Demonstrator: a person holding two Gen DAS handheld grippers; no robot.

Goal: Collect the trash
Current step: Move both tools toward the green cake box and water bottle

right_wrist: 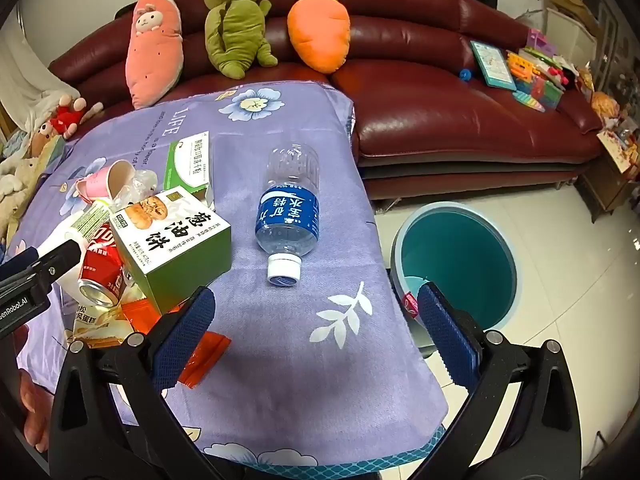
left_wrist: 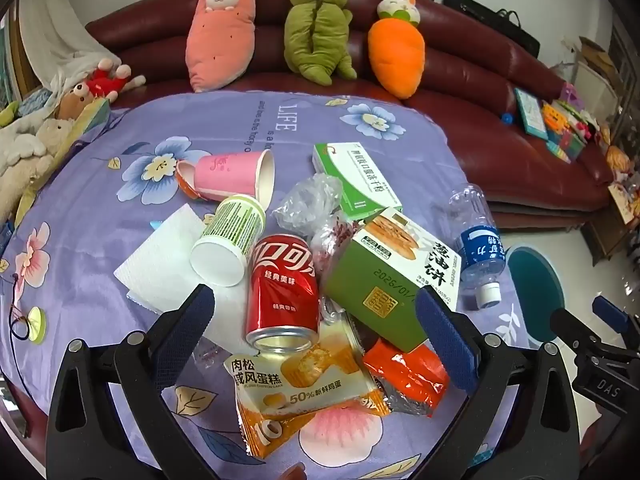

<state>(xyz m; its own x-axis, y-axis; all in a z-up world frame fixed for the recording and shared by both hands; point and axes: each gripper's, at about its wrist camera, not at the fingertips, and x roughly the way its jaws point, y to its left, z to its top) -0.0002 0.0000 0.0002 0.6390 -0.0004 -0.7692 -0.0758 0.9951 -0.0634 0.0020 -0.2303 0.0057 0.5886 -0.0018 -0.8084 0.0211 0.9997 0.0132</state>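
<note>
- While both claws hang tilted down over the purple flowered tablecloth (right_wrist: 280, 344), neither holds anything: left gripper (left_wrist: 316, 312) spread wide, right gripper (right_wrist: 316, 312) likewise at full spread, pads bare.
- Between the left gripper's fingers, slightly ahead: red cola can (left_wrist: 282, 292), on its side, open rim toward the claw. No pad touches it.
- Just below the can, nearest the claw's base: yellow cake wrapper (left_wrist: 288, 396). Beside it, by the right-hand finger, orange foil wrapper (left_wrist: 408, 376).
- Ahead of that right-hand finger: green pancake box (left_wrist: 384, 280), tilted, resting on the pile.
- Ahead-left of the can: white-and-green paper cup (left_wrist: 228, 240), on its side, over a white napkin (left_wrist: 164, 260). Further ahead, pink paper cup (left_wrist: 236, 174), also tipped; crumpled clear plastic bag (left_wrist: 308, 200); green-and-white medicine box (left_wrist: 354, 178).
- Ahead of the right gripper, roughly centred between its fingers but well clear: clear water bottle (right_wrist: 290, 208), blue label, lying flat, white cap toward the claw.
- Beyond the right gripper's right-hand finger, off the table edge, on the floor: teal trash bin (right_wrist: 460, 256), open-topped. Contents not readable.
- Far ahead of both claws: dark red sofa (right_wrist: 432, 120) with plush toys.
</note>
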